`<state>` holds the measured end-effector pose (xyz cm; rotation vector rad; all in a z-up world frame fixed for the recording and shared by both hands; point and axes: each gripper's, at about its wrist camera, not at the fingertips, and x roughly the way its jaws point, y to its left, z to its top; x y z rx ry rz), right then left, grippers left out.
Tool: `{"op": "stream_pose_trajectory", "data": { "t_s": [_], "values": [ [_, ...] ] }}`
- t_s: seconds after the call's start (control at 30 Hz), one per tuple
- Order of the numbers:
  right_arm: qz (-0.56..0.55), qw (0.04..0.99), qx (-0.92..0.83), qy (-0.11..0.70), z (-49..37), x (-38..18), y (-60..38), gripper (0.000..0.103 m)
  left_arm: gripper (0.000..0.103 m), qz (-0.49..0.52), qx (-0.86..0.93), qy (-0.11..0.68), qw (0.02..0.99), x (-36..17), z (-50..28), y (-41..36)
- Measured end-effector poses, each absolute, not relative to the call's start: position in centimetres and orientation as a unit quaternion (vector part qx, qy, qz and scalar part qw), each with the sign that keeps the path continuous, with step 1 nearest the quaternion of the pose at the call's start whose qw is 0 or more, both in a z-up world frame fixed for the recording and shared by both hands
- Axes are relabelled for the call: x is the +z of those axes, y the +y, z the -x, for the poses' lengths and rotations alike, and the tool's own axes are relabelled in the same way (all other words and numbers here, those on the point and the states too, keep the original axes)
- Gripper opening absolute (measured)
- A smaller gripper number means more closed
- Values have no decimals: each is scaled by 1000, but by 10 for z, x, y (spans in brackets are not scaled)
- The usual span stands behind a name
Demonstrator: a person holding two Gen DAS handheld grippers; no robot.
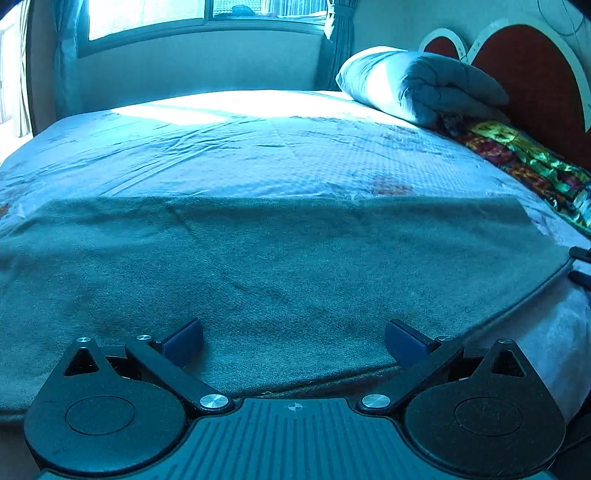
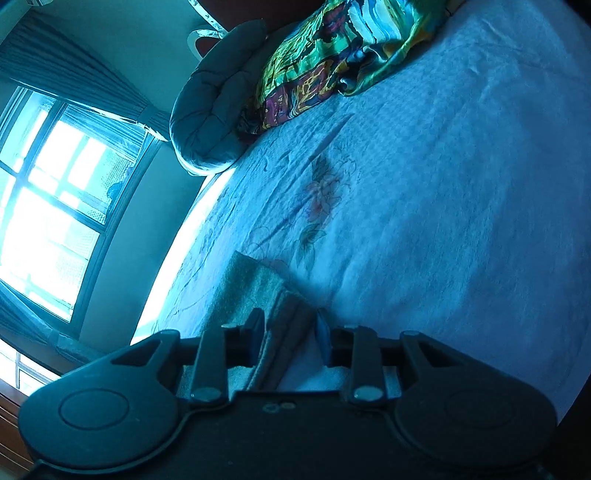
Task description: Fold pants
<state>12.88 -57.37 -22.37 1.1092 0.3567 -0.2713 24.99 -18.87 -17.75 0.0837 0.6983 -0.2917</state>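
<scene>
The grey pants [image 1: 280,266] lie spread flat across the near part of the bed, reaching from the left edge to the right. My left gripper [image 1: 293,341] is open, its blue pads just above the pants' near edge with nothing between them. In the right wrist view, my right gripper [image 2: 290,341] has its jaws narrowed around a bunched corner of the pants [image 2: 258,295], with the cloth running between the pads. Its tips [image 1: 580,266] show at the right edge of the left wrist view, at the pants' right corner.
The bed [image 1: 258,147] has a pale floral sheet. A folded grey quilt [image 1: 424,85] and a colourful satin cloth [image 1: 528,162] lie by the red headboard [image 1: 532,77]. A window [image 1: 177,18] is beyond the far side.
</scene>
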Motion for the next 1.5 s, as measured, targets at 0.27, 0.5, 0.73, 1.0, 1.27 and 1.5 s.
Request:
{"op": "stream_pose_trajectory", "data": {
  "t_s": [0.27, 0.5, 0.73, 1.0, 1.27, 1.5],
  "values": [
    [-502, 838, -109, 184, -146, -228, -565, 21, 103, -60, -128, 335, 931, -182, -246, -193],
    [-506, 836, -103, 185, -145, -230, -569, 18, 103, -63, -125, 333, 932, -183, -248, -196],
    [-503, 837, -107, 187, -145, -229, -567, 19, 103, -61, -132, 333, 932, -183, -249, -194],
    [-411, 883, -162, 155, -128, -178, -557, 25, 103, -37, -111, 310, 944, -160, -254, -148],
    [-256, 920, 165, 245, -272, -120, -381, 27, 103, 6, 113, 283, 952, -123, -262, 86],
    [-133, 883, 318, 318, -401, -119, -185, 27, 103, 61, 223, 321, 919, -137, -259, 250]
  ]
}}
